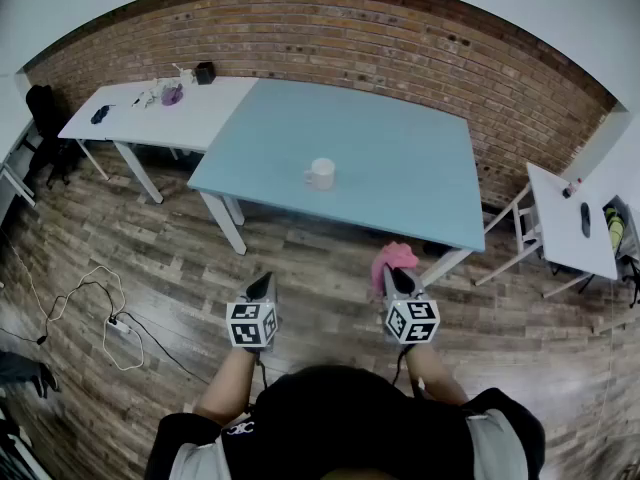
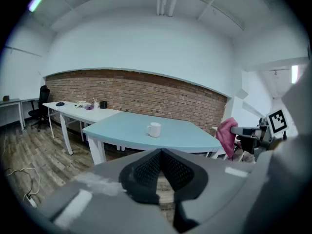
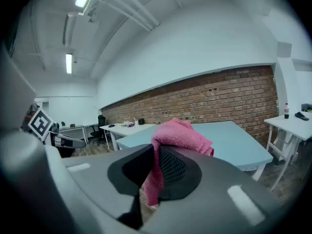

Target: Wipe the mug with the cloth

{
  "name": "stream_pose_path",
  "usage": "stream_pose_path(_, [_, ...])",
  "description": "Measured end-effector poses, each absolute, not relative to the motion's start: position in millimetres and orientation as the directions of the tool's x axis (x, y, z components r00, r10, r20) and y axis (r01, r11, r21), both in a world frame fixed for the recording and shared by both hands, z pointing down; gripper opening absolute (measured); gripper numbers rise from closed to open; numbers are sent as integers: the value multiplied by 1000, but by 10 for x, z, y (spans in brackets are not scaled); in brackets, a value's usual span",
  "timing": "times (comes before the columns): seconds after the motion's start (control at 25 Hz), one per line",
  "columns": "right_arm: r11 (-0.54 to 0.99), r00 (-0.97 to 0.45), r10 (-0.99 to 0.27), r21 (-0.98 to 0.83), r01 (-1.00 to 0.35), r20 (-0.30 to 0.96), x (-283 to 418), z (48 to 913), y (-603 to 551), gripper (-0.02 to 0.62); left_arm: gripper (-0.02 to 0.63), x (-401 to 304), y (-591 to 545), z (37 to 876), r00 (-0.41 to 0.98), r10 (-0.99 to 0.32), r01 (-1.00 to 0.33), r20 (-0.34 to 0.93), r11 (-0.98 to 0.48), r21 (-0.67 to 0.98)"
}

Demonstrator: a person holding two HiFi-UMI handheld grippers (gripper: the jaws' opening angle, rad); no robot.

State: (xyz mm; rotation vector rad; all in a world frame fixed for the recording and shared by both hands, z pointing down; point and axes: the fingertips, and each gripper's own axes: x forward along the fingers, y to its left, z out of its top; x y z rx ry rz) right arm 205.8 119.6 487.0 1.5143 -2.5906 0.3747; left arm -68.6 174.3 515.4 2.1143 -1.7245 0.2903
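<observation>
- Your left gripper (image 2: 161,151) has its jaws pressed together on nothing. It hangs over the wood floor (image 1: 150,248), short of the tables.
- Your right gripper (image 3: 156,155) is clamped on the pink cloth (image 3: 181,134), which bunches above the jaws and trails below them.
- The white mug (image 1: 321,173) stands upright near the middle of the light-blue table (image 1: 400,148), handle to your left, well apart from both grippers.
- A white table (image 1: 190,118) butts against the blue one's left end, with small clutter at its far side.
- A black chair (image 1: 42,108) sits past it.
- A brick wall (image 1: 330,28) runs behind both tables.
- A small white table (image 1: 560,223) stands at your right.
- A white cable (image 1: 85,293) loops on the floor at your left.
</observation>
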Motion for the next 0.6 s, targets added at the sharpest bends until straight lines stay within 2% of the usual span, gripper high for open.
stream_pose_path(0.6, [492,-521,-833,-180,-852,185,1905,4821,1204,40,6,-792,1724,5198,189,-895,-980,405,-144,140])
